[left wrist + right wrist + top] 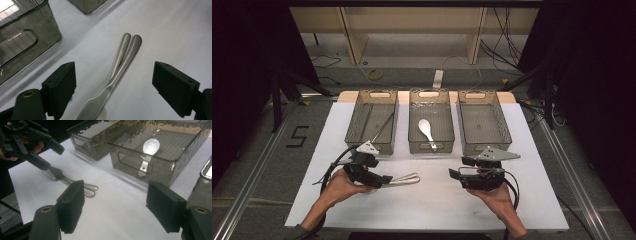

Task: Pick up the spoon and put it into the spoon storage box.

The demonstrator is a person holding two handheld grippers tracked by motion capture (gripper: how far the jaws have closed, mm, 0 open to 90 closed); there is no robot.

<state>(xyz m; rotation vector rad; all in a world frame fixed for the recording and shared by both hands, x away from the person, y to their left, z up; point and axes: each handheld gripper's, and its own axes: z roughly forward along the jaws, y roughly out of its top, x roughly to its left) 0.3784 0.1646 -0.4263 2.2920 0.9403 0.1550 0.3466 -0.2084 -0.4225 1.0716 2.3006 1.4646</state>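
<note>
High view: three clear bins stand in a row at the far side of the white desk [432,200]. The middle bin [431,145] contains a white spoon [427,132]. The left gripper [379,180] sits over two metal utensils [404,179] lying on the desk. The right gripper [458,167] hovers apart, holding nothing.

Left gripper view: the jaws stand wide open, one each side of the two metal utensils [122,61], which lie crossed, handles pointing away.

Right gripper view: the jaws stand wide open and empty above bare desk. The left gripper [48,153] straddles the utensils [75,183]; one is a fork.
</note>
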